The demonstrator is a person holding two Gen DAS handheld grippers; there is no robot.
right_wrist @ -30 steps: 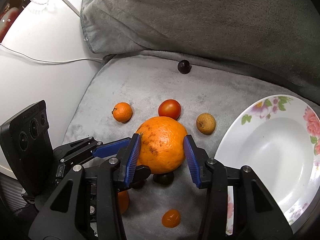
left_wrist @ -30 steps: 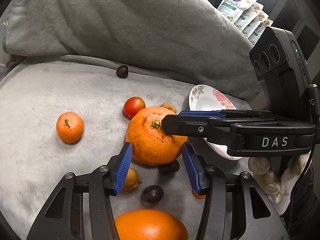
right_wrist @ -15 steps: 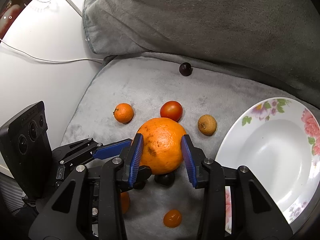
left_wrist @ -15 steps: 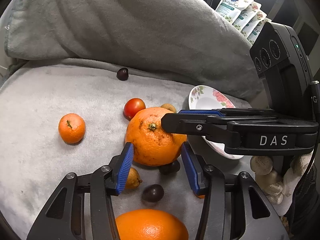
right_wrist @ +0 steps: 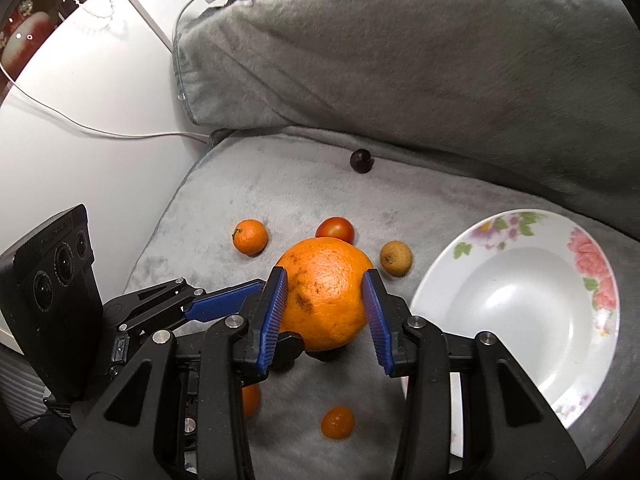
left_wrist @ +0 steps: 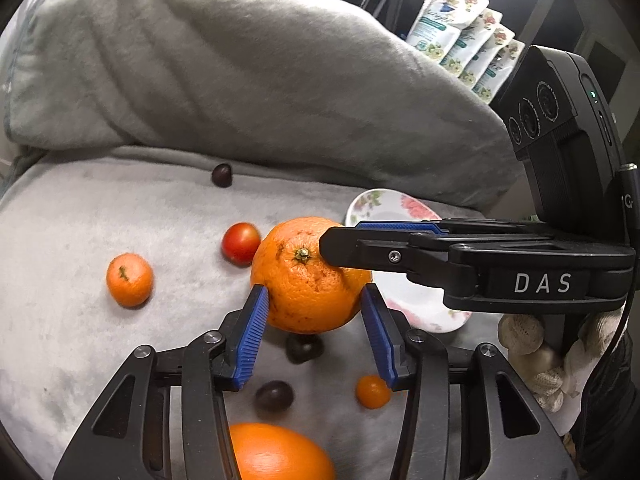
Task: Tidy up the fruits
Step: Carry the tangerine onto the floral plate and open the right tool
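Note:
A large orange (left_wrist: 308,280) (right_wrist: 324,296) hangs just above the grey cushion, with two grippers on it. My right gripper (right_wrist: 325,273) is shut on it, blue pads pressed on both sides; in the left wrist view this gripper (left_wrist: 344,236) reaches in from the right at the stem. My left gripper (left_wrist: 314,292) pinches the orange's near side with its fingertips. Its blue pad (right_wrist: 224,304) comes in from the left. A flowered white plate (right_wrist: 516,232) (left_wrist: 384,204) lies empty to the right.
On the cushion lie a mandarin (left_wrist: 129,279), a tomato (left_wrist: 240,243), a brown longan (right_wrist: 396,258), dark fruits (left_wrist: 304,348) (left_wrist: 274,396) (right_wrist: 361,160), a kumquat (left_wrist: 373,391) and a second large orange (left_wrist: 276,456). A grey pillow (right_wrist: 400,60) backs them. A white desk (right_wrist: 80,128) lies left.
The orange has risen off the cushion with both grippers, so the dark fruit beneath it and the kumquat now show. The right jaws narrowed onto it.

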